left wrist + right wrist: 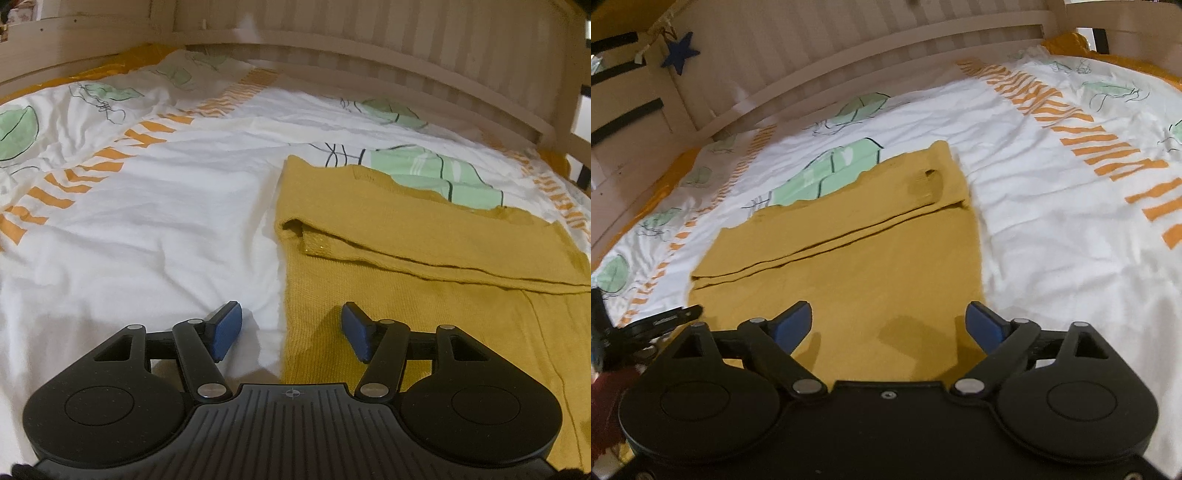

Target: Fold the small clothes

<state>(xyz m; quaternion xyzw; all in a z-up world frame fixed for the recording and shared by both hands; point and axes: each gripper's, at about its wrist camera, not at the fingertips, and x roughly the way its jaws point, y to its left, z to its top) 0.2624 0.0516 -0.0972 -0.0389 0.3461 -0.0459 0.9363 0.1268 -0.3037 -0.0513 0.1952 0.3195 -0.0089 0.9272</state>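
A mustard-yellow knit garment lies flat on the bed, with a sleeve folded across its upper part. It also shows in the right wrist view. My left gripper is open and empty, low over the garment's near left edge; one finger is over the sheet, the other over the knit. My right gripper is open and empty, low over the garment's near right part. The other gripper's black tip shows at the left of the right wrist view.
The bed has a white cover with orange stripes and green leaf prints. A wooden slatted bed rail runs along the far side. A blue star hangs on the rail at the left.
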